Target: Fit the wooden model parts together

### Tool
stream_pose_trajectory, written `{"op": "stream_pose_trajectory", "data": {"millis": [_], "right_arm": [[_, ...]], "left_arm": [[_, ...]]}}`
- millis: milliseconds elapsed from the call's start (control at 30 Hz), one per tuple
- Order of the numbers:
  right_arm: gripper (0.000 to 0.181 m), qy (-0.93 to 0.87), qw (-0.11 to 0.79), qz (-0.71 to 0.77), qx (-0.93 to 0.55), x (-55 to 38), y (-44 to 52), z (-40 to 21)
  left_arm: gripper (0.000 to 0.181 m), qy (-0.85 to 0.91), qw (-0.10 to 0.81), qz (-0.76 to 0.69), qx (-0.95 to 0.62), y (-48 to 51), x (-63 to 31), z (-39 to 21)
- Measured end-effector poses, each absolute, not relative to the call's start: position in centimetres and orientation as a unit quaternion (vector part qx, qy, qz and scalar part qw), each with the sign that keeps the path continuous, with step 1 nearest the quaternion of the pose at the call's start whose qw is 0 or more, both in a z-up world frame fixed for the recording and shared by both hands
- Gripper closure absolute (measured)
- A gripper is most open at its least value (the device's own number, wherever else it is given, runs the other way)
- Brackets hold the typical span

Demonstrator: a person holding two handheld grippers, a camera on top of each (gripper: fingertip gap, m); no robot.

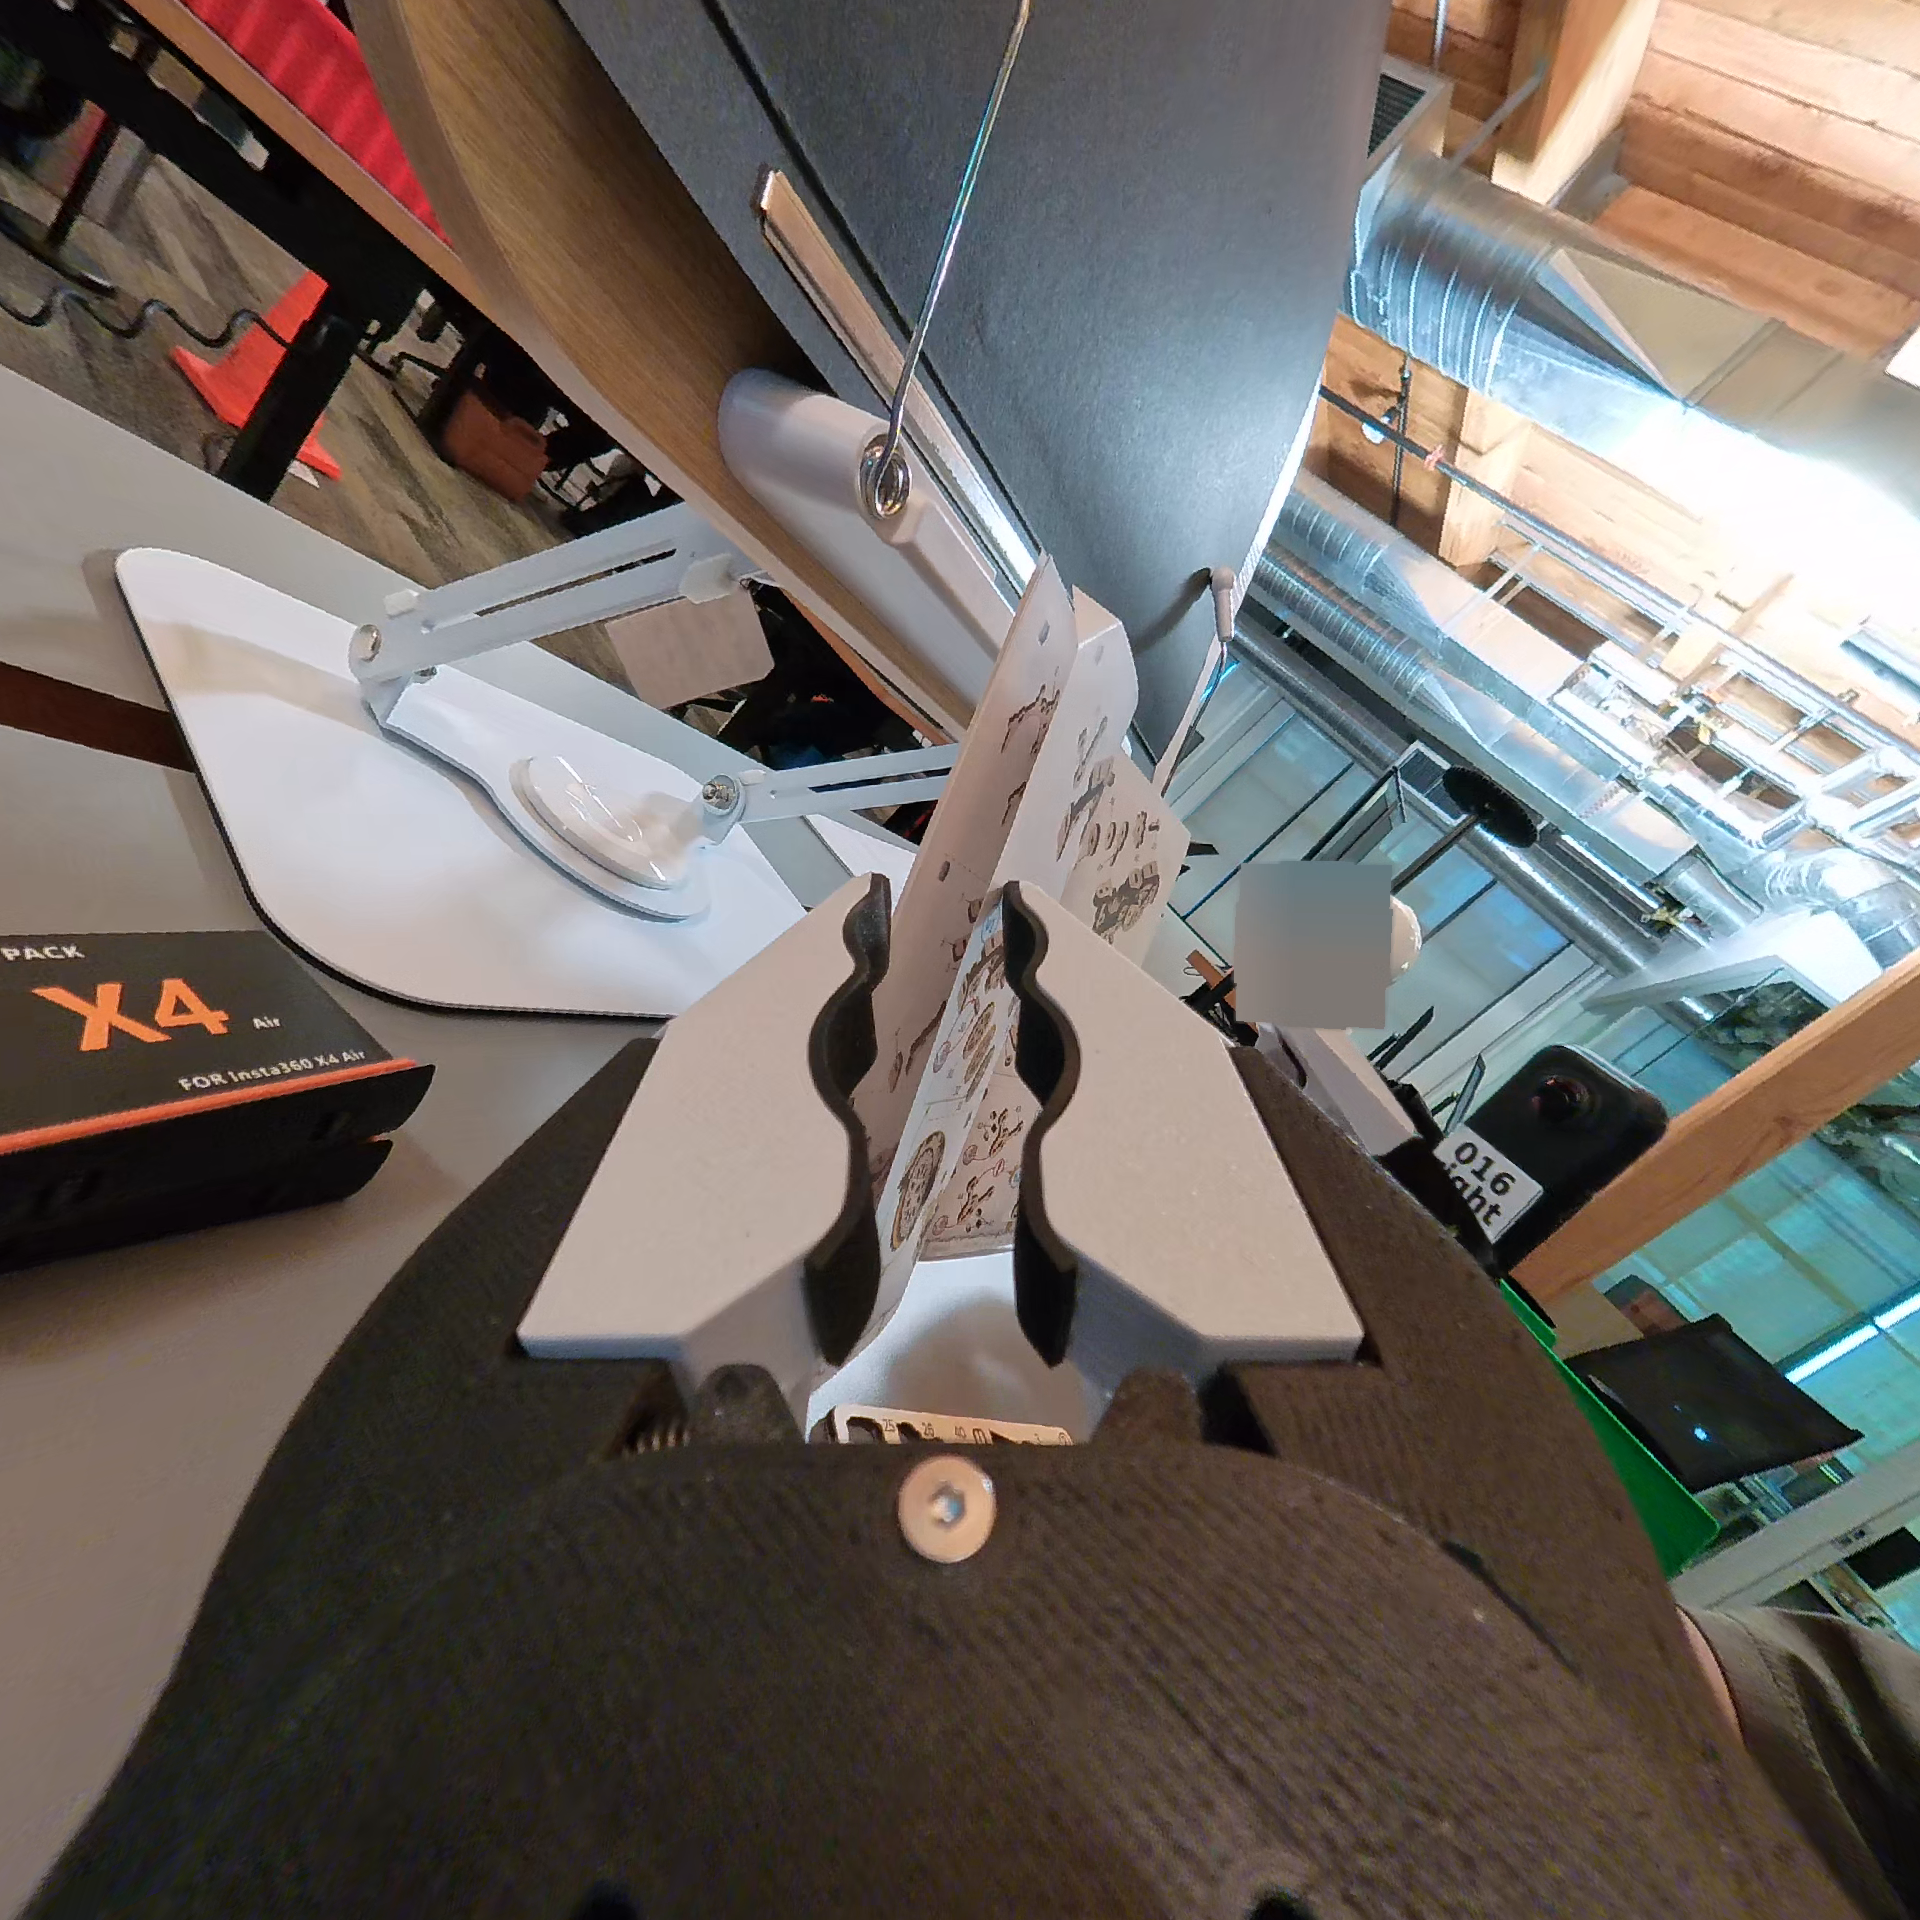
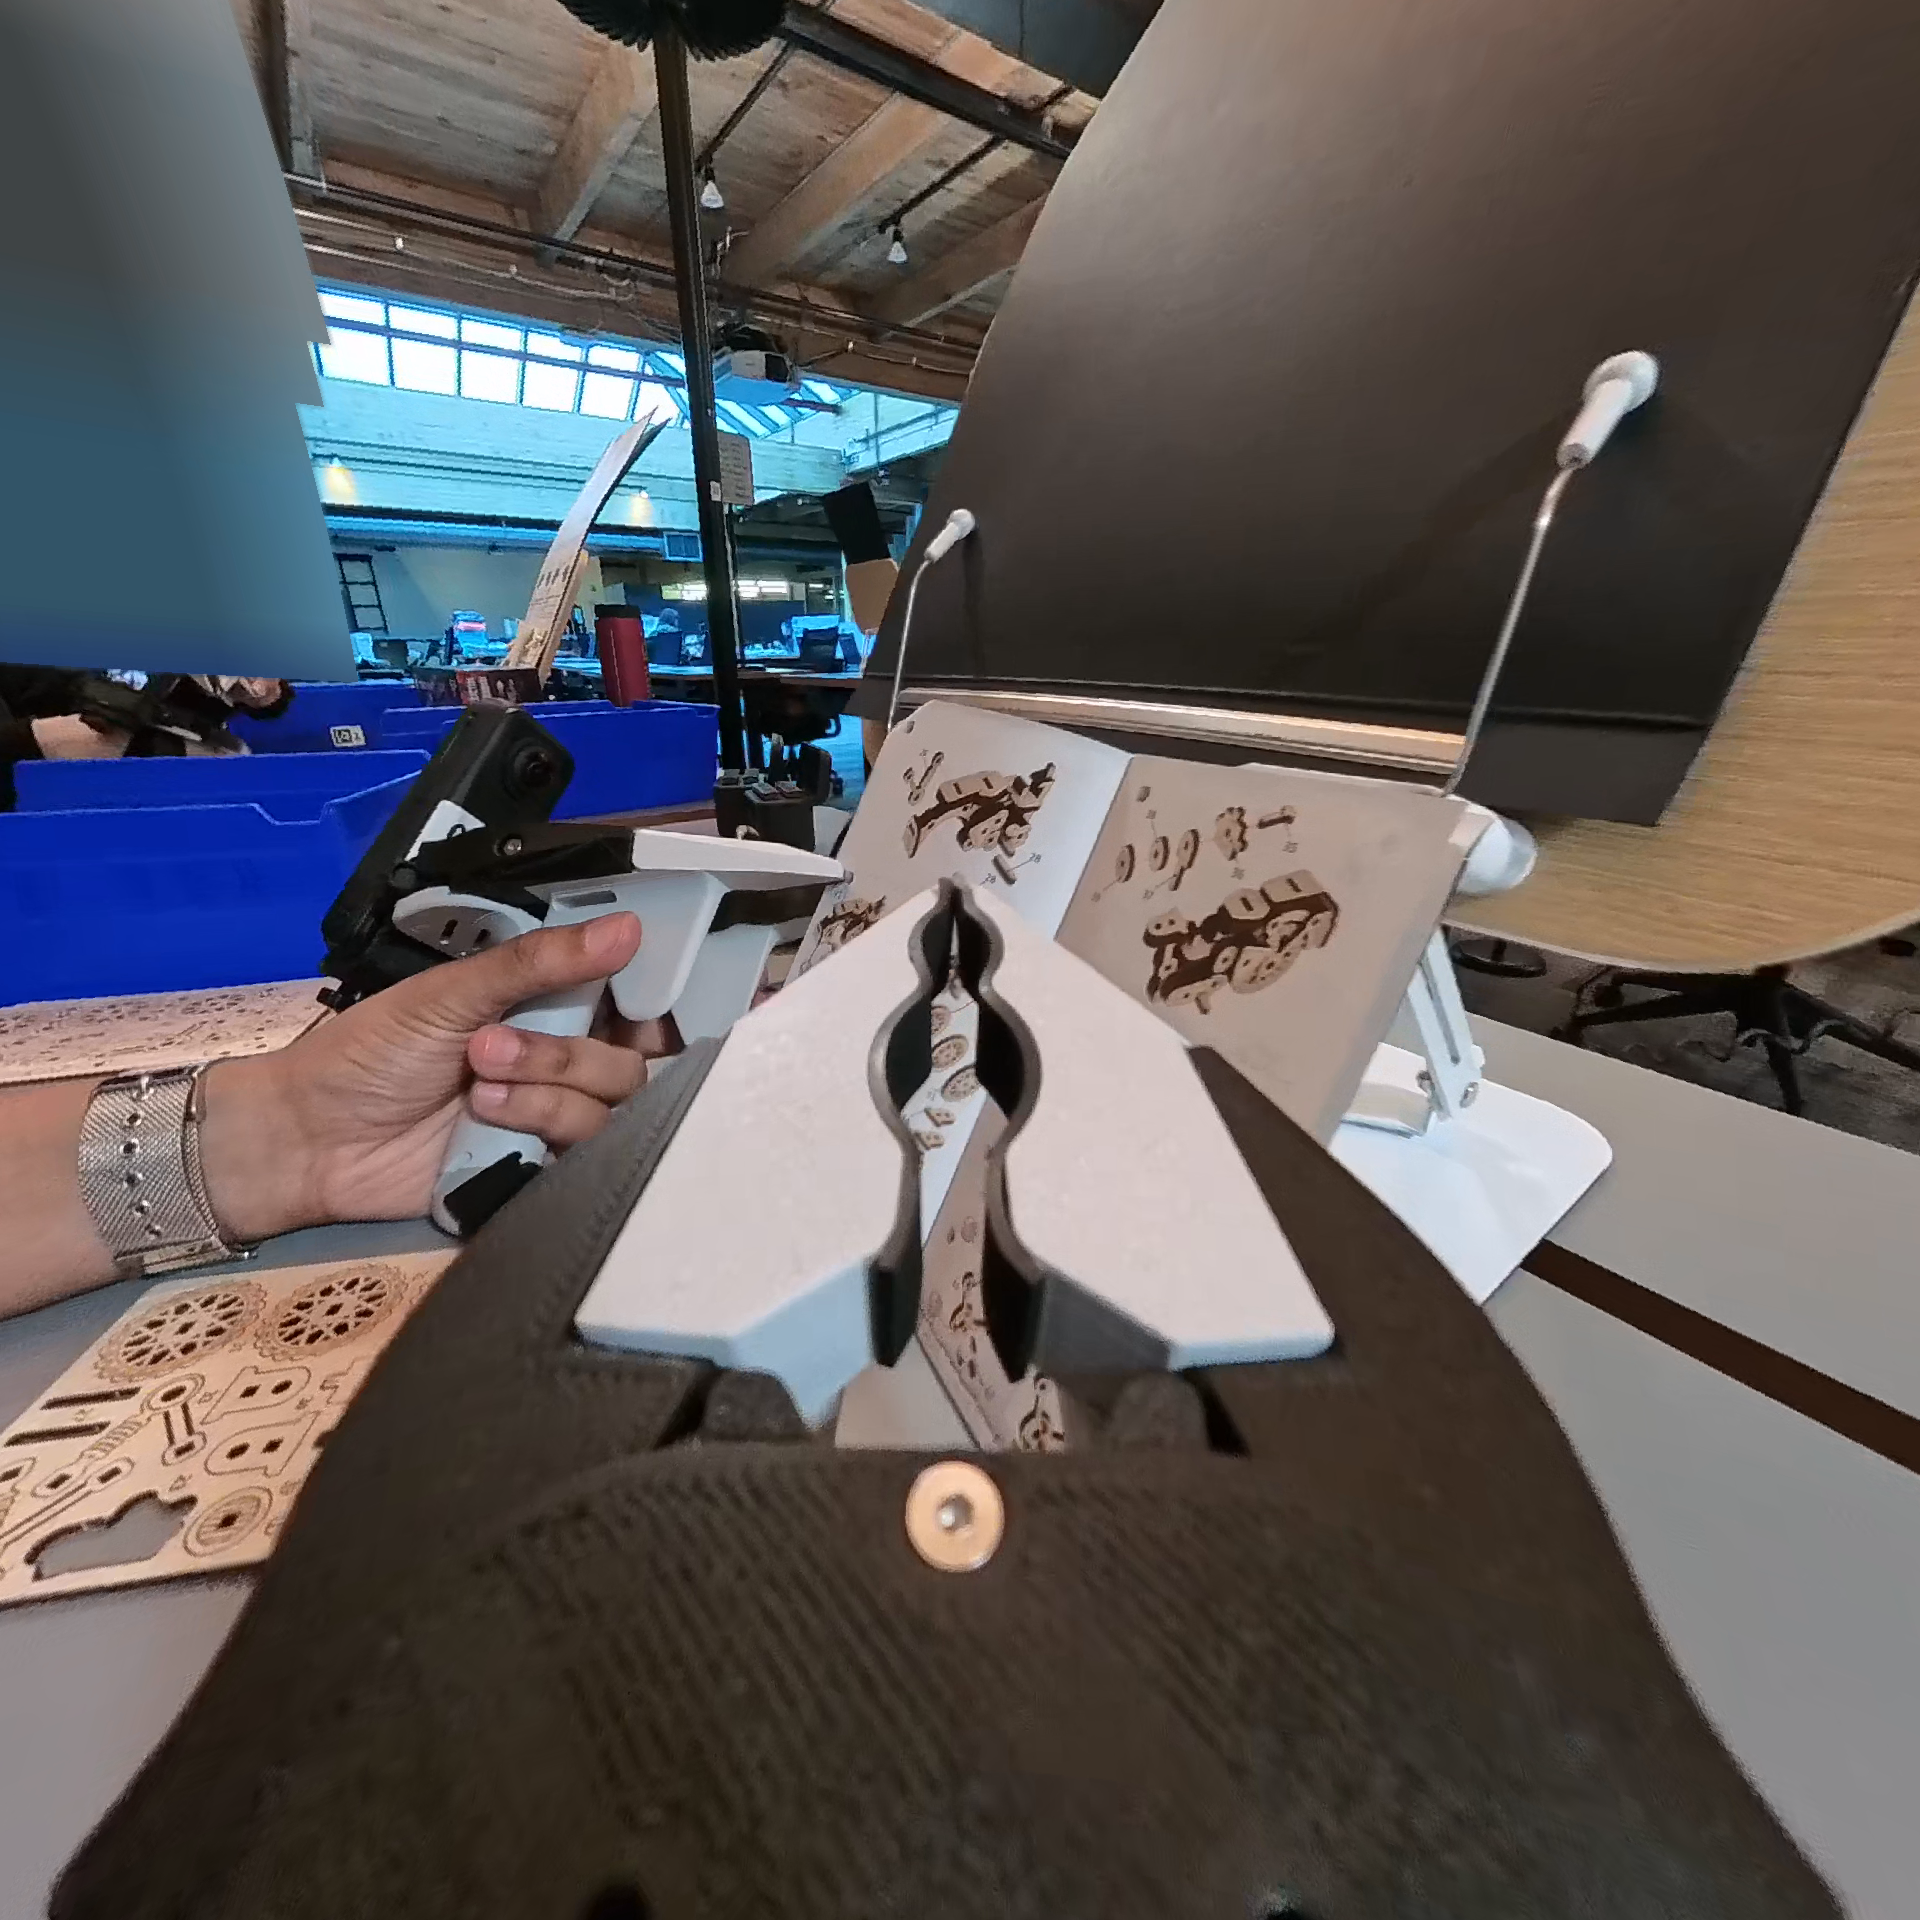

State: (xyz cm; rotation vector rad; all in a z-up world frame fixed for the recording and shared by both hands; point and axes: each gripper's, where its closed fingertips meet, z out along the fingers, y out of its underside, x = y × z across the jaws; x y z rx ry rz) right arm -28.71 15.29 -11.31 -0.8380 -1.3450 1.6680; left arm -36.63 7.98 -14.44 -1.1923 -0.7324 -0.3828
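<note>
An open instruction booklet [image 2: 1236, 904] rests on a white book stand [image 2: 1475, 1174]. My right gripper [image 2: 951, 902] is in front of it, its fingertips closed together on a lifted booklet page [image 2: 961, 1288] that runs between the pads. My left gripper [image 1: 945, 914] is open, with a booklet page [image 1: 977, 831] standing loosely in the gap and leaning on the left pad. In the right wrist view a hand holds the left gripper [image 2: 831, 881] at the booklet's left edge. Laser-cut wooden part sheets lie on the table at lower left [image 2: 187, 1403] and behind the wrist [image 2: 156, 1023].
A black box [image 1: 156, 1070] lies on the grey table left of the stand's base [image 1: 343, 790]. Blue bins [image 2: 208, 831] stand behind the hand. The stand's dark back board [image 2: 1403, 416] and wire page holders [image 2: 1507, 623] rise behind the booklet. An office chair [image 2: 1714, 987] is at far right. My hands' fingertips stand some 12 centimeters from each other.
</note>
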Motion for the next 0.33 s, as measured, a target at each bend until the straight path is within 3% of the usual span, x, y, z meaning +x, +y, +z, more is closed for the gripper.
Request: {"op": "stream_pose_trajectory", "data": {"millis": [33,333], "right_arm": [[0.181,-0.528,0.409,0.665,-0.335,-28.7,15.5,-11.2],[0.181,-0.418,0.423,0.718,-0.362,-27.6,20.3,-9.5]], "left_arm": [[0.163,-0.335,0.748,-0.175,-0.545,8.0,-36.6,-14.4],[0.163,-0.336,0.749,-0.176,-0.544,7.9,-36.7,-14.4]]}}
